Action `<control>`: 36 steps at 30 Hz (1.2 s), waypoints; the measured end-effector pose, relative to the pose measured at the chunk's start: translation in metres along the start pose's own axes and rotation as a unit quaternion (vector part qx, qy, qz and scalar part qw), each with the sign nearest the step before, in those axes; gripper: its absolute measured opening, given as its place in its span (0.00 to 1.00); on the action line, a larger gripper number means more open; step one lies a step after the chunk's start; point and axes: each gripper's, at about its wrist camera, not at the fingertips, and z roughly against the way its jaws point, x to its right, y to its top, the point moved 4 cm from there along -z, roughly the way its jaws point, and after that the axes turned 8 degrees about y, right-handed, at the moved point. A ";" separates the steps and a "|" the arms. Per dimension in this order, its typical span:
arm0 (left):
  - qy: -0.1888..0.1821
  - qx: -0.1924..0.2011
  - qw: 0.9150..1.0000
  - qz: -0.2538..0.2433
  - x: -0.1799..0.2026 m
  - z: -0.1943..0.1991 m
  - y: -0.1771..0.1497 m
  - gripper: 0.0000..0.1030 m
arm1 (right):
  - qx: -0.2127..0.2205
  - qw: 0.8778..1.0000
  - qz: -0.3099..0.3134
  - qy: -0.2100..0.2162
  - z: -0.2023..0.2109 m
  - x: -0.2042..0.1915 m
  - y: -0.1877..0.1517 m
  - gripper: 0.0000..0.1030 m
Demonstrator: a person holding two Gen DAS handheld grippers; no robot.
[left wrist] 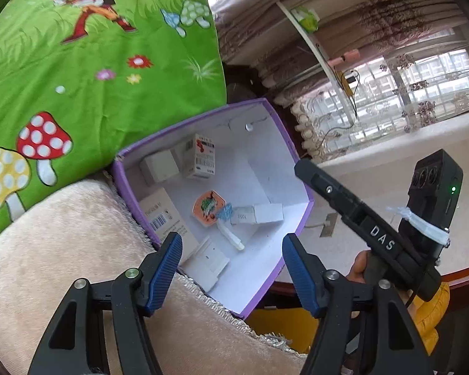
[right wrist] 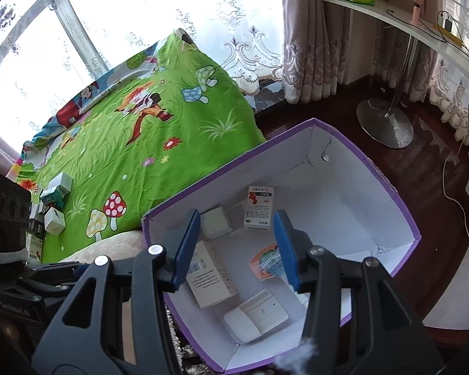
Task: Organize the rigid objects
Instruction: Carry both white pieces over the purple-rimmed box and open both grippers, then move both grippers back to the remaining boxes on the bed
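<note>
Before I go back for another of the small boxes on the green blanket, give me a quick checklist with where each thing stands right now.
1. Right gripper empty: ok, nothing sits between its blue pads.
2. Left gripper empty: ok, open with nothing between the pads.
3. Room left in the purple box: ok, bare white floor shows on its right side.
4. Things already inside lie settled: ok, the barcode carton and white tray rest on the floor of the box.
5. Boxes left to fetch: ok, small boxes lie on the green blanket.
6. Box sits steady on its edge: cannot tell.
</note>
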 end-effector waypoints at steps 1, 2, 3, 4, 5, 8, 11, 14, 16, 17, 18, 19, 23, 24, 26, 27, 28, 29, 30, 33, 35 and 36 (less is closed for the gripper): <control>0.002 0.007 1.000 -0.001 -0.002 0.003 0.000 0.65 | -0.001 1.000 0.003 0.002 -0.001 -0.003 0.000 0.51; 0.007 0.017 1.000 -0.001 -0.004 0.008 0.001 0.65 | -0.001 1.000 0.006 0.005 -0.001 -0.006 0.000 0.51; 0.011 0.024 1.000 -0.001 -0.005 0.011 0.002 0.65 | -0.002 1.000 0.009 0.007 -0.002 -0.009 -0.001 0.51; 0.016 0.033 0.999 -0.001 -0.008 0.016 0.002 0.65 | -0.004 1.000 0.013 0.010 -0.003 -0.014 -0.002 0.52; 0.022 0.041 0.999 -0.001 -0.010 0.020 0.002 0.65 | -0.005 1.000 0.016 0.012 -0.004 -0.017 -0.002 0.52; 0.051 0.072 0.996 -0.003 -0.020 0.037 0.004 0.65 | -0.010 0.999 0.029 0.020 -0.007 -0.032 -0.003 0.52; 0.077 0.095 0.992 -0.005 -0.030 0.052 0.004 0.65 | -0.014 0.998 0.046 0.029 -0.009 -0.050 -0.005 0.52; 0.088 0.113 0.990 0.003 -0.040 0.065 0.004 0.65 | -0.016 0.997 0.067 0.035 -0.010 -0.069 -0.007 0.52; 0.095 0.126 0.987 0.003 -0.046 0.074 0.003 0.65 | -0.017 0.996 0.078 0.043 -0.010 -0.079 -0.009 0.52; 0.098 0.133 0.986 0.005 -0.049 0.078 0.003 0.65 | -0.018 0.995 0.086 0.049 -0.011 -0.087 -0.010 0.52; 0.099 0.139 0.985 0.007 -0.052 0.083 0.002 0.65 | -0.020 0.994 0.092 0.051 -0.012 -0.092 -0.012 0.52; 0.100 0.145 0.984 0.009 -0.055 0.087 0.001 0.65 | -0.022 0.994 0.096 0.053 -0.014 -0.097 -0.012 0.52; 0.108 0.164 0.980 0.026 -0.070 0.103 -0.002 0.65 | -0.034 0.991 0.107 0.071 -0.021 -0.116 -0.016 0.52; 0.111 0.168 0.979 0.030 -0.075 0.106 -0.004 0.65 | -0.037 0.990 0.111 0.075 -0.023 -0.121 -0.017 0.52; 0.115 0.173 0.977 0.043 -0.085 0.113 -0.008 0.65 | -0.045 0.988 0.119 0.083 -0.028 -0.132 -0.020 0.52; 0.118 0.176 0.976 0.050 -0.090 0.116 -0.010 0.65 | -0.048 0.987 0.124 0.086 -0.029 -0.138 -0.021 0.52; 0.119 0.177 0.975 0.057 -0.095 0.119 -0.011 0.65 | -0.051 0.986 0.128 0.089 -0.031 -0.143 -0.022 0.52; 0.119 0.180 0.974 0.065 -0.101 0.123 -0.013 0.65 | -0.055 0.985 0.132 0.093 -0.033 -0.148 -0.024 0.52; 0.118 0.184 0.973 0.074 -0.108 0.127 -0.016 0.65 | -0.058 0.984 0.136 0.097 -0.035 -0.153 -0.025 0.52; 0.120 0.196 0.968 0.097 -0.124 0.139 -0.025 0.65 | -0.064 0.981 0.149 0.107 -0.039 -0.169 -0.029 0.53; 0.123 0.204 0.965 0.109 -0.134 0.148 -0.032 0.65 | -0.068 0.979 0.158 0.113 -0.042 -0.181 -0.032 0.56; 0.125 0.207 0.963 0.115 -0.139 0.151 -0.035 0.65 | -0.070 0.978 0.161 0.116 -0.043 -0.185 -0.033 0.56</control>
